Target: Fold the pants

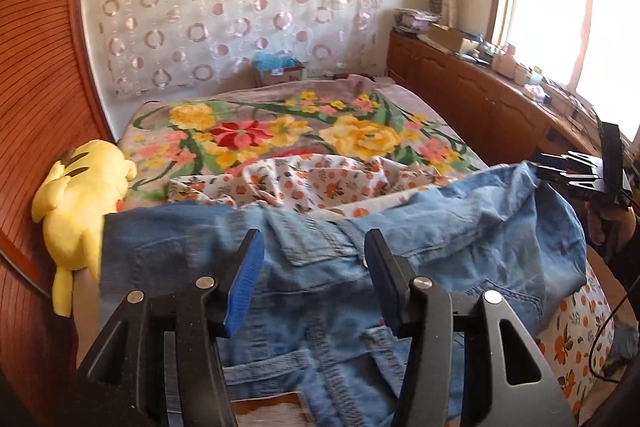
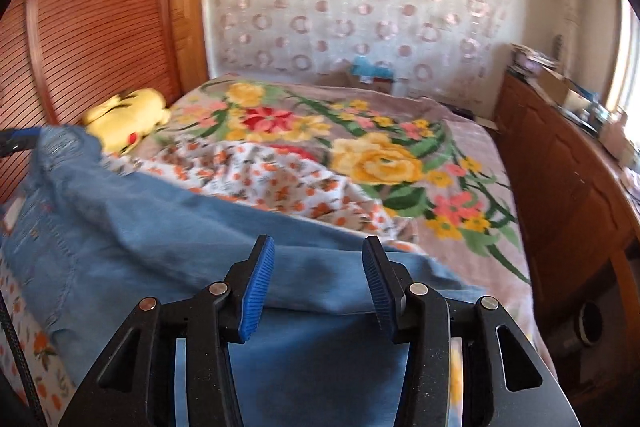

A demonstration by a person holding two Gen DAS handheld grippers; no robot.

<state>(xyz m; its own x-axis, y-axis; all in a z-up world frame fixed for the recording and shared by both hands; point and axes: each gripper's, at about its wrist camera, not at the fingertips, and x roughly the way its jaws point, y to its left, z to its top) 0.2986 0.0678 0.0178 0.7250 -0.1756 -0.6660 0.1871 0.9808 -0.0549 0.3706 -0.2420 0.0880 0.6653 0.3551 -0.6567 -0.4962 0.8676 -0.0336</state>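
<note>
Light-blue jeans (image 1: pixel 460 227) lie bunched across the near side of the bed, waistband and belt loops facing my left gripper (image 1: pixel 314 247). That gripper hovers over the waist area, open, its blue pads apart with denim showing between them and no pad pressing on it. In the right wrist view the jeans (image 2: pixel 140 227) stretch from the left edge to the middle. My right gripper (image 2: pixel 318 251) is open above a smooth fold of denim. Seen from the left wrist, the right gripper (image 1: pixel 544 173) sits at the jeans' far right corner. The left gripper (image 2: pixel 16 143) peeks in at the left edge.
A yellow plush toy (image 1: pixel 80 195) lies by the wooden panel (image 1: pixel 40 87) on the left. A white sheet with orange flowers (image 1: pixel 304 183) lies on the floral blanket (image 1: pixel 360 135) behind the jeans. Wooden cabinets (image 1: pixel 480 99) with clutter line the right side, and a cardboard box (image 1: pixel 280 73) stands at the far end.
</note>
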